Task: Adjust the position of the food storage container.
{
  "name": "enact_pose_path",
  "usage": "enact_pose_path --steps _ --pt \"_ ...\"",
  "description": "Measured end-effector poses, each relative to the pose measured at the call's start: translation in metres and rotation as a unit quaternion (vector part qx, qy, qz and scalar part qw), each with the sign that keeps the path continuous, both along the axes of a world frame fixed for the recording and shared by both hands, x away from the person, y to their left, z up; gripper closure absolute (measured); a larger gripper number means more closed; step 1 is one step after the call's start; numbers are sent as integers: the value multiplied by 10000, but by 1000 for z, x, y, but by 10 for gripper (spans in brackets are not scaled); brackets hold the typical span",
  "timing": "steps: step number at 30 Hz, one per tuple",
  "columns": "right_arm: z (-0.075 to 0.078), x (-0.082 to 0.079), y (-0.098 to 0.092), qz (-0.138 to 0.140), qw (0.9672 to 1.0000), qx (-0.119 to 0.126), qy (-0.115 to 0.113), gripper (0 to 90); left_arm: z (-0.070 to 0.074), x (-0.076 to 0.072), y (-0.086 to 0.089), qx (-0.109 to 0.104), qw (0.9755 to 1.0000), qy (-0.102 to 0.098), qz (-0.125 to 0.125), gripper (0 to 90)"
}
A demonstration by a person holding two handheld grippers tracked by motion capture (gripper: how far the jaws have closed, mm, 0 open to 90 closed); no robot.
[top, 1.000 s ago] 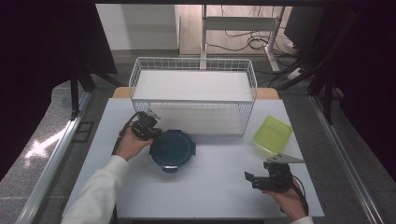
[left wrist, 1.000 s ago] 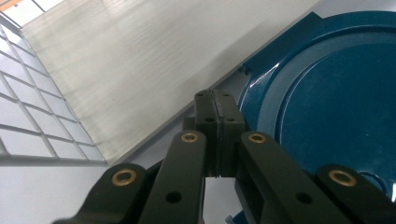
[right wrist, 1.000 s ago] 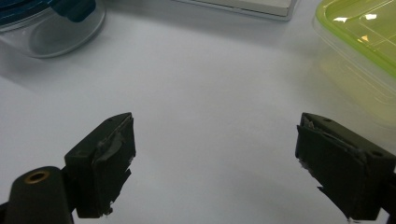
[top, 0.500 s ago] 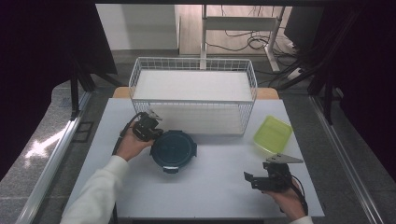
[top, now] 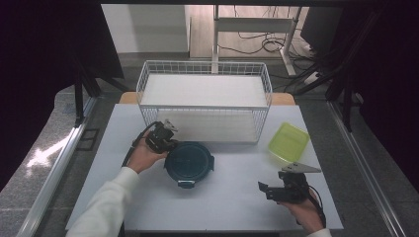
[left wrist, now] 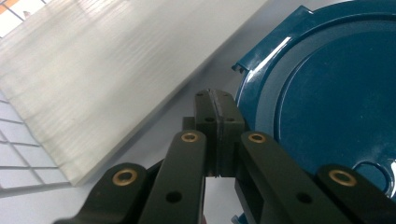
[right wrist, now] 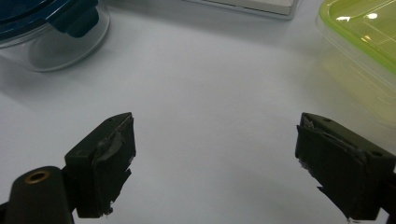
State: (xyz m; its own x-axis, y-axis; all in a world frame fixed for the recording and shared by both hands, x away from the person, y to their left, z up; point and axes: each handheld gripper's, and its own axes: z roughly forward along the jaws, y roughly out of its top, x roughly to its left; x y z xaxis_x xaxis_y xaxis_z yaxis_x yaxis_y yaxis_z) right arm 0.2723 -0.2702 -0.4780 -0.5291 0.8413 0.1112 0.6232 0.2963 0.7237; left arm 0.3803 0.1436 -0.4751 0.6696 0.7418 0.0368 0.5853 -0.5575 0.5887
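Blue-lidded container (top: 189,162): far edge cut off beside pinched-together, empty left gripper (left wrist: 215,100); right gripper (right wrist: 212,158) wide.

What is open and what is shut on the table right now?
Round box: blue lid on, shut.
Green box: lid on, shut.
Basket: open top, nothing in it.
Left tool: shut, holding nothing, beside the round box.
Right tool: open, holding nothing.

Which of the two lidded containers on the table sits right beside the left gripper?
The round container with the dark blue lid, at the left gripper; the green square container lies far right.
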Motion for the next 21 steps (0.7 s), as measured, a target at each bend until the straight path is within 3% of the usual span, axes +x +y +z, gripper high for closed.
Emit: enact_pose_path --steps 21 --pt "-1 0 2 29 10000 -23 12 122 -2 -24 -22 -264 9995 -49 -179 900"
